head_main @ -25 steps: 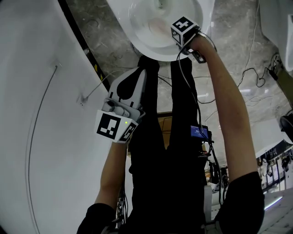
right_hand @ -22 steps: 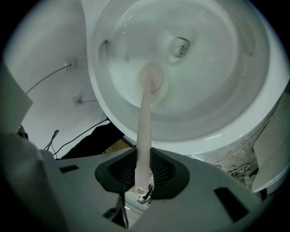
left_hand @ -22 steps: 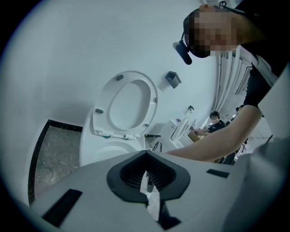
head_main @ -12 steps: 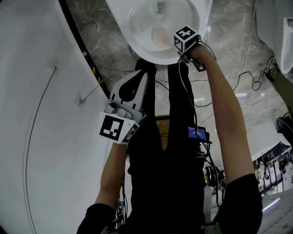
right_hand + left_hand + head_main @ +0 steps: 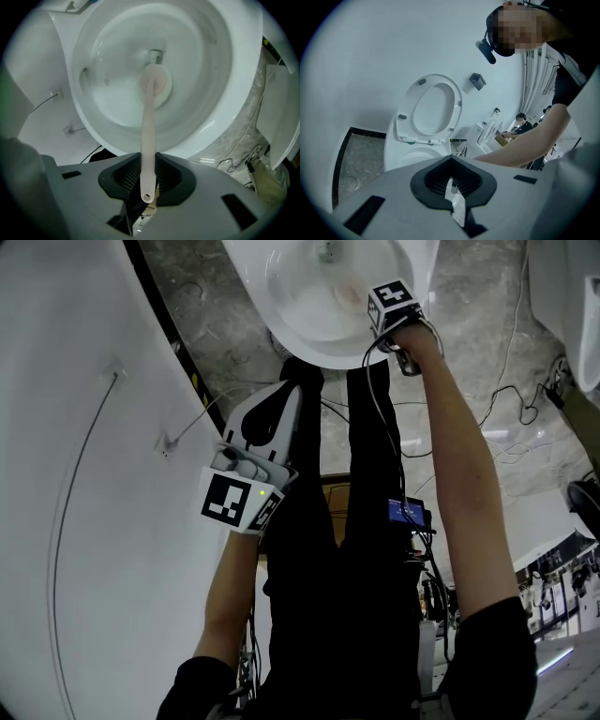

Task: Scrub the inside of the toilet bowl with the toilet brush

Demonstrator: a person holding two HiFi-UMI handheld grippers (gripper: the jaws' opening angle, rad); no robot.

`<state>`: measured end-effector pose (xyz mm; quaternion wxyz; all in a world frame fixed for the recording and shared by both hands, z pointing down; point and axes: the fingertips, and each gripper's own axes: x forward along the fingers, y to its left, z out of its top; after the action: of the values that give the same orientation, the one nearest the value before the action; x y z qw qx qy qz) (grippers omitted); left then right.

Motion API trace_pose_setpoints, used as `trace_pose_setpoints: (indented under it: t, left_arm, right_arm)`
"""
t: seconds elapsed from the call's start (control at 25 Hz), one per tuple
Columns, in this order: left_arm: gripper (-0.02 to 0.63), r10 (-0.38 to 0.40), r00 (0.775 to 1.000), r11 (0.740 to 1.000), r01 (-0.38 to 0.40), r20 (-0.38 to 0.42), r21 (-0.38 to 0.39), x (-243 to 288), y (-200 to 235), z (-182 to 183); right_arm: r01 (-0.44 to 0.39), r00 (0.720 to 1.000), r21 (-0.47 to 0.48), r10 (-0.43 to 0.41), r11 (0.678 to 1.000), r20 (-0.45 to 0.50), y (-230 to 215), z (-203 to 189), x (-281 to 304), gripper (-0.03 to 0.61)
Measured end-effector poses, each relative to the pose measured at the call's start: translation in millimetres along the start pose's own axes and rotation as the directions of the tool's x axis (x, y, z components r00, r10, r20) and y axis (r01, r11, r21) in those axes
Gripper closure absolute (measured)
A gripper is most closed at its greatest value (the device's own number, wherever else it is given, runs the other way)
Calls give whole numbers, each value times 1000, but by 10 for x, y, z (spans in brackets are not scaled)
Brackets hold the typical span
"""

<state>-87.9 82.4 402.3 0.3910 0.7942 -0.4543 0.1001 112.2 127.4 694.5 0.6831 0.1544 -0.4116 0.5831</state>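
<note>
Both your grippers are closed: the right gripper (image 5: 149,180) clamps the toilet brush (image 5: 147,131) by its handle, head down at the bottom of the toilet bowl (image 5: 215,70); the left gripper (image 5: 451,180) holds nothing, jaws together.

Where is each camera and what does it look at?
Head view: on the person's head, facing down at the toilet bowl; arms and legs show.
Left gripper view: on the left gripper, facing the raised seat; the right arm shows.
Right gripper view: on the right gripper, looking into the bowl along the toilet brush it grips.
Shared: head and right gripper views both show the bowl's inside.
</note>
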Motion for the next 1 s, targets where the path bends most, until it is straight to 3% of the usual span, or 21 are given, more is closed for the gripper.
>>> trace_pose_setpoints:
  t: [0.12,0.2,0.28,0.36,0.48,0.68,1.0]
  left_arm:
    - [604,3,1000,1000,-3,2,-2,-23,31,10]
    - [604,6,1000,1000,-6,0,-4,-39,50,2]
    - [604,9,1000,1000,-9,-2,-6,-47,62,-13]
    - [604,12,1000,1000,-12,-3,-8,-55,67,-30]
    - [604,15,1000,1000,-15,-4,-11,-75,72,-49]
    - [604,11,1000,1000,-11,2,-11,-72,64,-17]
    - [604,13,1000,1000,-13,1,-11,-93,68,-32]
  right_arm:
    - [136,990,-53,-134,989,44,-170,180,-185,479]
    - [244,969,-99,-238,965,72,-252,294,-348,477]
    - [364,931,-153,-351,919,104,-347,401,-525,479]
    - [486,874,-223,-465,845,143,-441,516,-679,477]
    - [646,761,-342,-613,682,214,-510,680,-855,477]
    - [814,519,-487,-773,317,365,-454,892,-1216,477]
    - [838,317,-540,-734,-81,601,49,1157,-1400,479]
